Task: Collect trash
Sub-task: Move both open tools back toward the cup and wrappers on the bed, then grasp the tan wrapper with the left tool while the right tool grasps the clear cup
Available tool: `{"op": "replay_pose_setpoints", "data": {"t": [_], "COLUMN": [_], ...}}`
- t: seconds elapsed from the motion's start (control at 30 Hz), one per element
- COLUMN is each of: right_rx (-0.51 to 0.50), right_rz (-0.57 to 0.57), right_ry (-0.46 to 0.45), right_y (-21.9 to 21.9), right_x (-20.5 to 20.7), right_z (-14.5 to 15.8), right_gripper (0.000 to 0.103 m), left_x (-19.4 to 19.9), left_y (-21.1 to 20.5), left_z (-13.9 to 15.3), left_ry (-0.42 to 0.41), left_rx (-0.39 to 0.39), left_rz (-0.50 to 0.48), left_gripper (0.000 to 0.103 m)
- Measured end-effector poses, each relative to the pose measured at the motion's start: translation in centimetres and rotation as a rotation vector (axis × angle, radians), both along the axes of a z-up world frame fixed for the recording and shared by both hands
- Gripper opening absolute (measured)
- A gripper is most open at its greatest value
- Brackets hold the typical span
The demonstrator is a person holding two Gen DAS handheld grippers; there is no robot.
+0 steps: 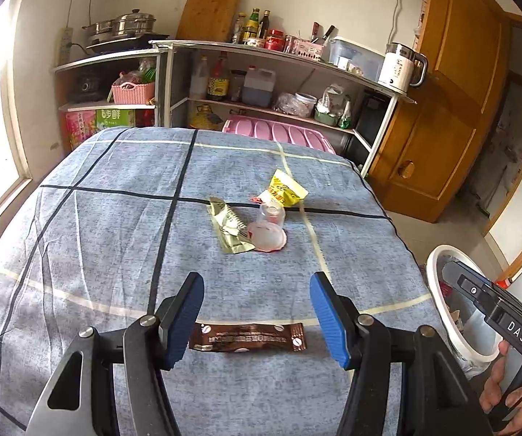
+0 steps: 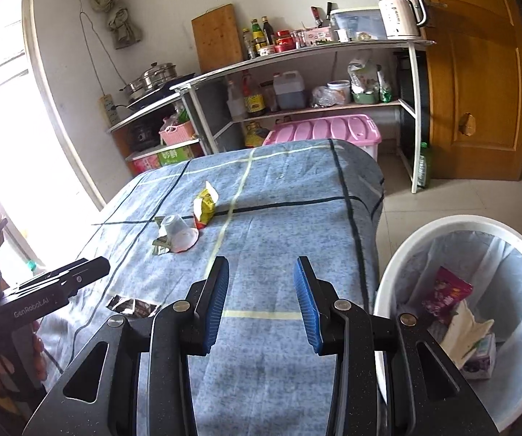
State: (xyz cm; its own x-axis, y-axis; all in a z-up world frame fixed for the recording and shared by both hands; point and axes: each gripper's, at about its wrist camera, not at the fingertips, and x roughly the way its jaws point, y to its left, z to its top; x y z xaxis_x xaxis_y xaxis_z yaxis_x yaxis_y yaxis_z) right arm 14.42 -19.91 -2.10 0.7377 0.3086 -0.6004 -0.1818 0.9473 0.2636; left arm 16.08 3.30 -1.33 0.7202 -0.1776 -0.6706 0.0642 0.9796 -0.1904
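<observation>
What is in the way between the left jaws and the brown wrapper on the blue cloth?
Nothing visible. The left gripper hangs open over the blue checked cloth, and the flat brown wrapper lies right below its jaws with only bare cloth around it. The other trash lies farther away.

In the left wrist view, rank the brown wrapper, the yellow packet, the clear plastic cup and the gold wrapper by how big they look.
1. brown wrapper, though it lies nearest the camera, which inflates it.
2. gold wrapper.
3. clear plastic cup and yellow packet: too alike to rank.
</observation>
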Motion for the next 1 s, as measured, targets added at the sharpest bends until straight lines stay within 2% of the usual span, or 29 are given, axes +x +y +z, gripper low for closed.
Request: {"op": "replay_pose_setpoints", "data": {"t": [0.47,0.57,0.67,1.0], "right_rx": [0.008,0.013,0.034,-0.045], "right_rz": [0.186,0.198,0.233,0.286], "right_ry": [0.098,0.121,0.114,0.123], "right_y": [7.2,8.4,9.5,13.2], "right_x": [7.6,9.2,10.2,12.3], "right_z": [-2.0,-2.6,-2.7,-4.0], "right_gripper": [0.039,0.038,0.039,0.039], "left_x": [4.2,5.4,6.1,7.4], "left_y": [3.8,4.3,4.7,6.5], "left_z": [-1.9,-2.2,-2.5,-3.5], "left_ry": [0.049,0.061,0.060,0.090], "left_rx": [0.000,-0.044,-0.010,-0.041], "left_rz": [0.037,0.034,0.055,0.070], "left_gripper": [0.060,0.060,0.060,0.060]}}
